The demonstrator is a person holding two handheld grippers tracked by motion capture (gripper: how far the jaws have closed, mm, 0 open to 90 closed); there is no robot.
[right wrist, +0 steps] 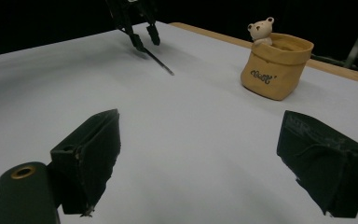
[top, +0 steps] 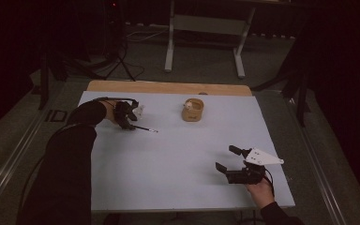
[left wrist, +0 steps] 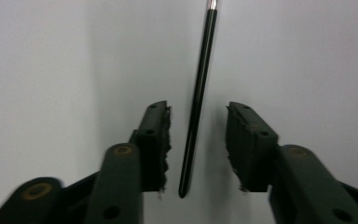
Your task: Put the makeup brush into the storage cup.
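Dim and dark all round, the room leaves a pale blue-grey surface (top: 178,154) as the one bright patch, with a strip of bare wood along its far edge and grey metal legs of another stand behind it on the carpet.

The left gripper (top: 130,123) sits low on the surface, well to the left of the little tan pot (top: 193,110), its jaws spread apart. Between them lies a thin black pen (left wrist: 196,107), flat on the surface and running lengthwise down the gap; the left gripper view shows a sliver of space on each side, so neither pad touches it. Its silver-tipped end points away from the gripper, toward the pot's side of the surface. A black sleeve (top: 70,159) covers the arm behind that gripper.

The right gripper (top: 227,159) is near the front edge, well apart from the pot and on the opposite side from the pen. Its jaws stand wide, holding nothing, with a pale three-cornered plate on top and a bare hand (top: 261,191) behind it.

The pot is shaped like a rolled-down sack with dark lettering on its side, and a small cream bear (right wrist: 260,30) peeks over its rim.
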